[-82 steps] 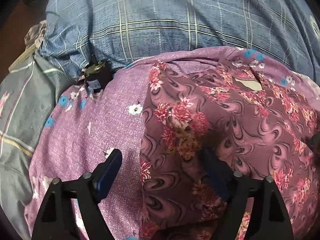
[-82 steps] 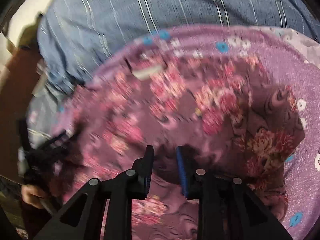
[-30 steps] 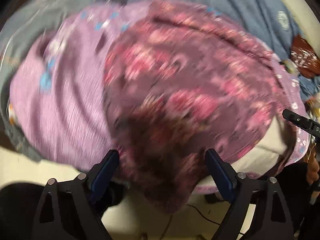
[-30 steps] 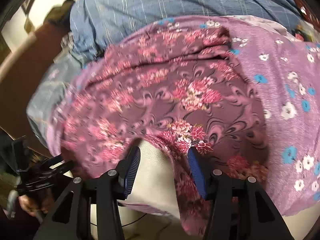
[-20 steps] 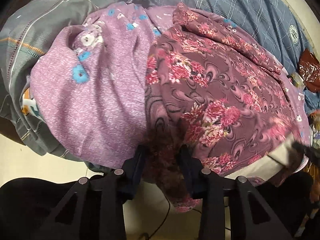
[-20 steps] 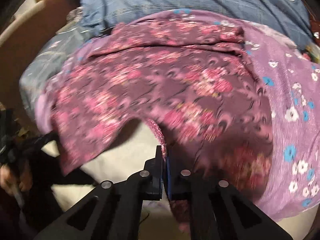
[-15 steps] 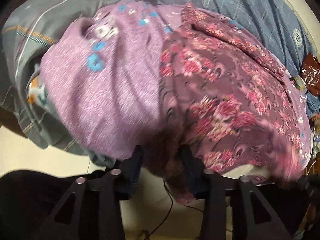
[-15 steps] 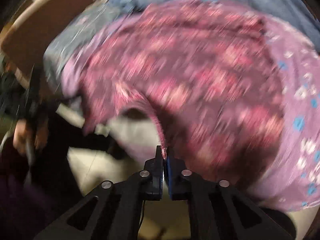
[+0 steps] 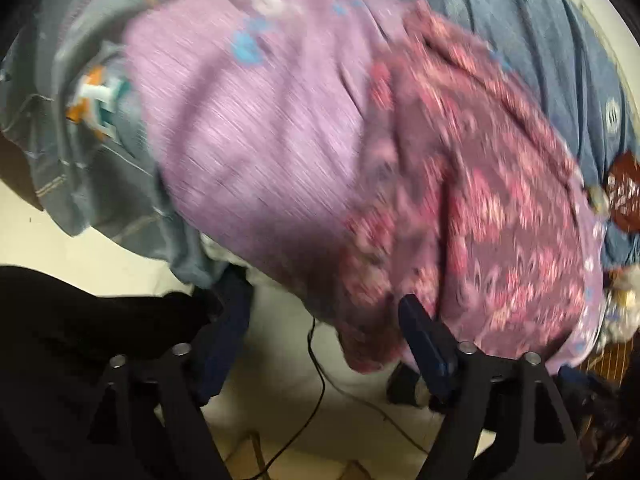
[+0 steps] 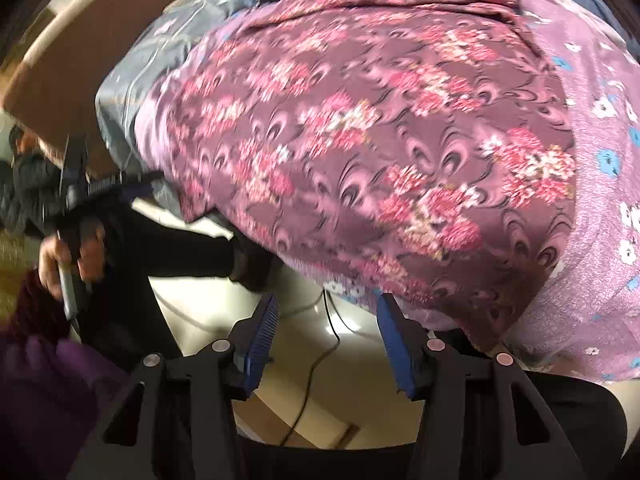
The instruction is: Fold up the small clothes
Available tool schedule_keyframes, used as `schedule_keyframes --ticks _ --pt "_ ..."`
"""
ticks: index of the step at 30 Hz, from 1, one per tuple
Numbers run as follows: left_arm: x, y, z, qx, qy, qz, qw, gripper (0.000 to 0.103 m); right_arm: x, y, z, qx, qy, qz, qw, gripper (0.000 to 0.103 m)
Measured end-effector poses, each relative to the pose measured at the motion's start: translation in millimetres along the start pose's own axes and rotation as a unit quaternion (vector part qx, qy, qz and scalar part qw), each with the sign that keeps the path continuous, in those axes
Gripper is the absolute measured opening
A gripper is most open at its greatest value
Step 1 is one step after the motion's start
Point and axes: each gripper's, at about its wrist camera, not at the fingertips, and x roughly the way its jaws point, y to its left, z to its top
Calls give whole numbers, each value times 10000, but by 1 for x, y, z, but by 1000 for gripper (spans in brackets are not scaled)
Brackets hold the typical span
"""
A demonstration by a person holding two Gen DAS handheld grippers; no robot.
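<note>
Maroon floral garment (image 10: 360,128) spread over lilac flowered sheet (image 9: 256,128) on bed, lower hem hanging past mattress edge. Left gripper (image 9: 324,340) released, 2 blue-padded fingers (image 9: 424,344) wide apart beside hem, nothing between. Right gripper (image 10: 326,334) likewise released, just below hem. Blue checked quilt (image 9: 540,40) behind. Black cable (image 10: 320,360) on floor.

floral garment (image 9: 480,208) motion-blurred, lower hem (near edge) behind left gripper (image 9: 324,332)

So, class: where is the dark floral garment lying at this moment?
The dark floral garment lies spread on the lilac flowered sheet, its near edge overhanging just beyond the open right gripper.
</note>
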Motion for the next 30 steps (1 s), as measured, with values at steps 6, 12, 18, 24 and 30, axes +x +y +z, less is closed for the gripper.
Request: schedule_keyframes --ticks 6,12,18,24,30 --pt "42 -18 4 110 322 213 9992 74 5 -13 -6 373 3 6 9993 53" --pt "38 -21 5 458 120 20 9989 5 -2 -18 -6 510 -133 -99 9986 53" --pt "1 13 0 572 211 353 9975 4 -16 -39 0 852 -355 -244 9954 53" --pt "-37 10 -4 1026 229 372 9938 7 -22 -69 3 1484 -473 -189 9876 53" --pt "-46 -2 -8 1233 342 392 9910 6 -34 -102 -7 2362 -765 -23 9687 69"
